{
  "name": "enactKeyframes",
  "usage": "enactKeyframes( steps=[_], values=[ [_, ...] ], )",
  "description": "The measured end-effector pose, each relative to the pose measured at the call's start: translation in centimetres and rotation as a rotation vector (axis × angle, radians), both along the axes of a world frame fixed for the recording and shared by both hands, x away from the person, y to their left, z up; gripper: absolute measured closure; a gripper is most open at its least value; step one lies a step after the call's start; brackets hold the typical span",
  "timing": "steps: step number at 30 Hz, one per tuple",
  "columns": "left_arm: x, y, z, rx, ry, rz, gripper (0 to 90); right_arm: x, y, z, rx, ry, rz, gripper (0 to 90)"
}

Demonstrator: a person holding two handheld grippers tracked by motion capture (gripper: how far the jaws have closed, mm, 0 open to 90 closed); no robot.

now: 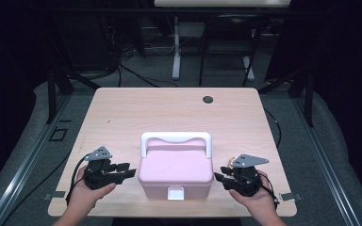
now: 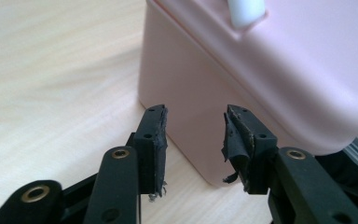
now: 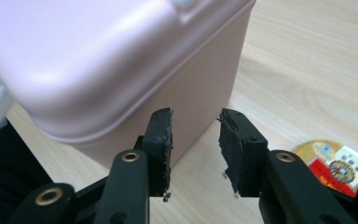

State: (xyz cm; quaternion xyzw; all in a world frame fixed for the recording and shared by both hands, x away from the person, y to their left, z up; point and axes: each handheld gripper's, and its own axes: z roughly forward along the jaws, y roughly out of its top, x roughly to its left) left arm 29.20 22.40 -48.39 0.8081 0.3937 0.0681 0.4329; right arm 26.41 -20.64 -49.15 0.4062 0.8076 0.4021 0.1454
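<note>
- Sitting near the front edge of the table [image 1: 122, 108], a pink box [image 1: 175, 172] with a white handle [image 1: 176, 138] and a white front latch [image 1: 175, 192].
- Left gripper [image 1: 126, 170] just beside the box's left wall — jaws spread, holding nothing.
- Right gripper [image 1: 222, 175] just beside its right wall — jaws likewise spread and empty.
- A small round tin [image 3: 338, 164] lies on the table by the right gripper.

One pink box [image 1: 174, 169] stands on the one table [image 1: 169, 108]; it has one white handle [image 1: 176, 138] over its lid and one white latch [image 1: 175, 193] at its front. Two tongs are in view, the left tongs [image 1: 128, 170] and the right tongs [image 1: 220, 175], each with two black jaws set apart, and each held by one hand. One round, gold-rimmed disc [image 3: 333, 161] lies on the table near the right tongs. One dark round grommet [image 1: 208, 99] sits in the table's far edge.
</note>
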Motion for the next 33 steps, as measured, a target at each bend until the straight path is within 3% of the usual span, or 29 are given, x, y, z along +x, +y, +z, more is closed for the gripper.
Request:
enactKeyframes(
  steps=[8, 14, 19, 28, 33],
  values=[
    [0.2, 0.5, 2.4, -0.003, -0.017, -0.009, 55.5, 0.7, -0.3, 2.4, 0.005, 0.001, 0.024, 58.3],
    [0.5, 0.4, 2.8, -0.012, 0.007, -0.013, 53.1, 1.1, -0.4, 3.5, 0.007, 0.012, 0.031, 57.3],
    [0.9, 0.2, 3.3, -0.015, 0.003, -0.026, 51.6, 1.6, -0.6, 5.0, 0.048, 0.005, 0.036, 56.8],
    [1.9, -0.7, 4.6, -0.023, -0.009, -0.043, 49.1, 2.7, -0.3, 6.6, 0.082, -0.008, 0.057, 54.0],
    [2.6, -1.4, 5.0, -0.033, -0.012, -0.056, 48.9, 3.4, 0.2, 6.5, 0.083, -0.006, 0.065, 52.7]
  ],
)
